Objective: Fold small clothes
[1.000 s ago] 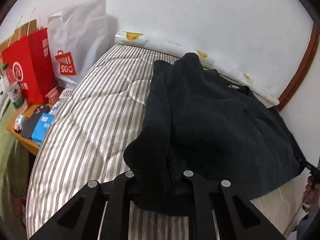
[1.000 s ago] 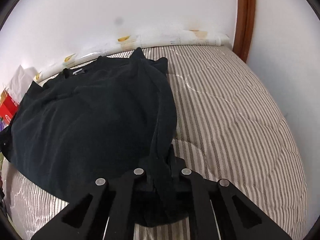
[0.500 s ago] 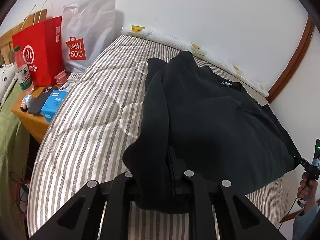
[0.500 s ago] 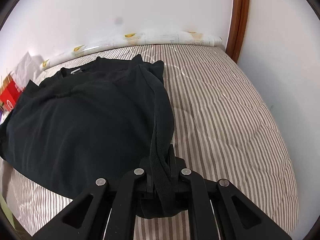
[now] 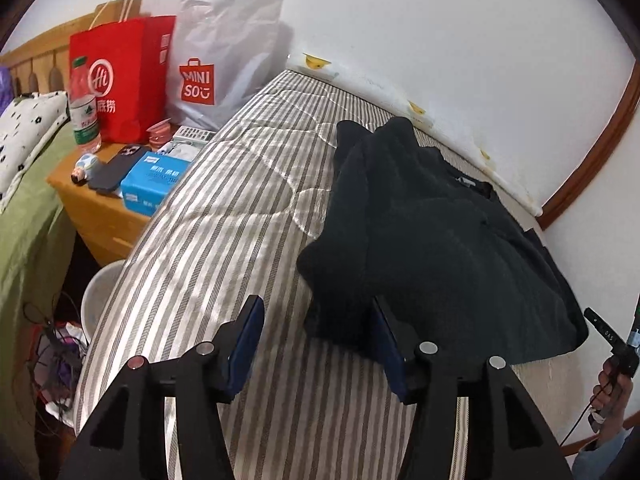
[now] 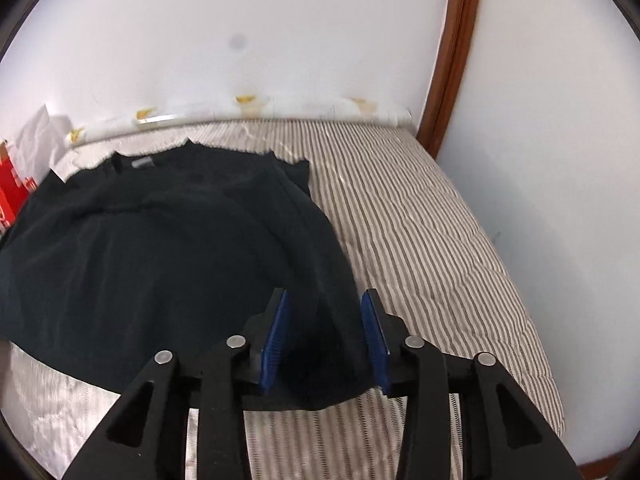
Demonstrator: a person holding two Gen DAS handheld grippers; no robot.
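A black garment (image 5: 432,232) lies spread on a striped mattress (image 5: 240,216); it also shows in the right wrist view (image 6: 160,248). My left gripper (image 5: 316,320) is open, its blue pads apart, at the garment's near left corner, which lies loose between the fingers. My right gripper (image 6: 324,316) is open too, jaws apart around the garment's near right corner, which rests on the mattress (image 6: 420,240) between the pads.
A wooden bedside table (image 5: 100,208) at the left holds a red bag (image 5: 120,76), a white Miniso bag (image 5: 216,56), a bottle (image 5: 82,104), a phone and a tissue pack (image 5: 154,180). A white bucket (image 5: 100,296) stands below. White walls border the bed; the person's hand (image 5: 612,380) shows at right.
Both grippers were shut on the garment's corners and have opened, letting the cloth drop onto the mattress. Both have drawn back slightly.
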